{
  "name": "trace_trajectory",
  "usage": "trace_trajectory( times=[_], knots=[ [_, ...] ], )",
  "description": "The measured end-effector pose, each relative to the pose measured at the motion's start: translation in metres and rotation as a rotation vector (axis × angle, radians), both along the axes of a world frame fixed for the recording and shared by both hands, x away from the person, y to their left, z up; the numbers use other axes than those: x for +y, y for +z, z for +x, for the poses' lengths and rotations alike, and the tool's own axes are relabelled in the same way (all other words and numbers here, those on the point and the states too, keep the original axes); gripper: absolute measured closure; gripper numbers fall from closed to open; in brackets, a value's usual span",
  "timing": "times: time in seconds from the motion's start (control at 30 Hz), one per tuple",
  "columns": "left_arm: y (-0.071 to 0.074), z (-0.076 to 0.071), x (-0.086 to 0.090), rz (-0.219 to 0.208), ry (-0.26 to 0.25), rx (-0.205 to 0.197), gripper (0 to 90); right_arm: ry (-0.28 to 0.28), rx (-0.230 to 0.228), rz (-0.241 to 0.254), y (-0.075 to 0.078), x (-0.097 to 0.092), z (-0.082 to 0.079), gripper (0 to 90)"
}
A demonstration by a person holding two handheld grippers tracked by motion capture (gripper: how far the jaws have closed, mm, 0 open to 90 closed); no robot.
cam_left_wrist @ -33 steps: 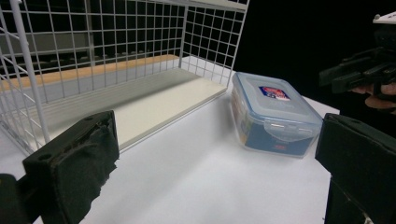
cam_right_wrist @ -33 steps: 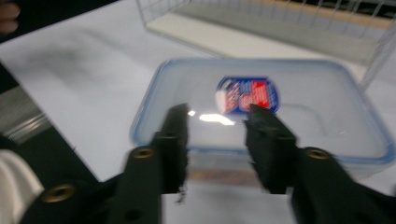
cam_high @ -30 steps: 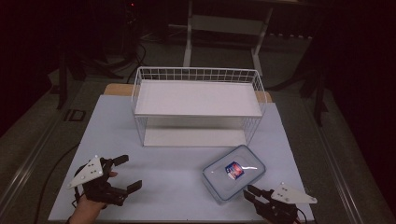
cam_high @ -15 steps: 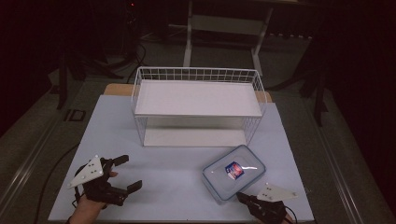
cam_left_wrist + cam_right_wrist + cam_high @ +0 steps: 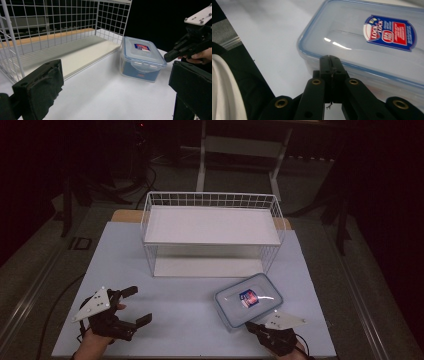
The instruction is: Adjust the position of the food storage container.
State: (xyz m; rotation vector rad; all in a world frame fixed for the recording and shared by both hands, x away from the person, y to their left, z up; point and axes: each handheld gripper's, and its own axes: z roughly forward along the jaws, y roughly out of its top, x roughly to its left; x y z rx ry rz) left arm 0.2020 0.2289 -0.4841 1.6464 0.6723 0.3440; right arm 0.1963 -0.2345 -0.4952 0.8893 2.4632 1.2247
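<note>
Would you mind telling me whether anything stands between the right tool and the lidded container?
Nothing visible does. The right tool, shut, points at the near side of the container, with nothing between them.

Table point(image 5: 190, 310): pale blue-white top, light wooden board along its far edge point(image 5: 125, 215), under the tongs and stretching away from them. Floor point(image 5: 45, 265): grey, dim, on both sides of the table. Cables point(image 5: 145, 175): dark, trailing on the floor far beyond the left tongs. Frame point(image 5: 240, 150): pale metal legs and crossbar, straight beyond the table. Room: dark, light falling mainly on the tabletop.
</note>
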Motion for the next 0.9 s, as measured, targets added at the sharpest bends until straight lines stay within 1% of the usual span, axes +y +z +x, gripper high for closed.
trace_trajectory(
  times=[0.2, 0.33, 0.37, 0.4, 0.43, 0.47, 0.5, 0.57, 0.6, 0.63, 0.67, 0.7, 0.77, 0.83, 0.87, 0.9],
  knots=[
    [0.000, 0.000, 0.000, 0.004, -0.003, -0.002, 0.0, 0.009, -0.014, -0.012, 0.000, 0.006, 0.005, 90.0],
    [0.000, 0.000, -0.001, 0.005, -0.003, -0.002, 0.0, 0.014, -0.003, 0.004, -0.001, 0.008, 0.010, 90.0],
    [-0.001, 0.000, -0.001, 0.004, -0.003, -0.001, 0.0, 0.007, 0.007, 0.029, 0.002, 0.006, 0.014, 90.0],
    [-0.001, 0.000, -0.001, 0.008, -0.004, -0.002, 0.0, -0.001, -0.003, 0.022, 0.003, 0.004, 0.015, 90.0],
    [-0.001, 0.000, -0.001, 0.007, -0.005, -0.002, 0.0, -0.018, -0.024, 0.012, 0.007, -0.001, 0.017, 90.0],
    [-0.001, 0.000, -0.001, 0.007, -0.005, -0.002, 0.0, -0.018, -0.024, 0.012, 0.007, -0.001, 0.017, 90.0],
    [-0.001, 0.000, -0.001, 0.009, -0.006, 0.001, 0.0, -0.070, -0.049, 0.021, 0.013, -0.017, 0.022, 90.0],
    [-0.001, 0.000, -0.001, 0.007, -0.008, 0.001, 0.0, -0.121, -0.069, 0.030, 0.018, -0.031, 0.028, 90.0],
    [-0.001, 0.000, -0.001, 0.007, -0.008, 0.001, 0.0, -0.121, -0.069, 0.030, 0.018, -0.031, 0.028, 90.0],
    [-0.001, 0.000, -0.002, 0.009, -0.008, -0.002, 0.0, -0.186, -0.095, 0.022, 0.021, -0.048, 0.033, 90.0],
    [-0.001, 0.000, -0.002, 0.009, -0.008, -0.002, 0.0, -0.205, -0.100, 0.021, 0.022, -0.053, 0.036, 90.0],
    [-0.001, 0.000, -0.002, 0.013, -0.008, -0.002, 0.0, -0.237, -0.108, 0.021, 0.022, -0.062, 0.040, 90.0],
    [-0.001, 0.000, -0.002, 0.014, -0.008, 0.000, 0.0, -0.275, -0.116, -0.001, 0.020, -0.072, 0.046, 90.0],
    [-0.001, 0.000, -0.002, 0.014, -0.009, 0.001, 0.0, -0.314, -0.112, -0.016, 0.016, -0.081, 0.054, 90.0],
    [-0.001, 0.000, -0.002, 0.014, -0.009, 0.001, 0.0, -0.314, -0.112, -0.016, 0.016, -0.081, 0.054, 90.0],
    [-0.001, 0.000, -0.002, 0.015, -0.008, 0.000, 0.0, -0.337, -0.100, -0.021, 0.011, -0.087, 0.061, 90.0]
  ],
)
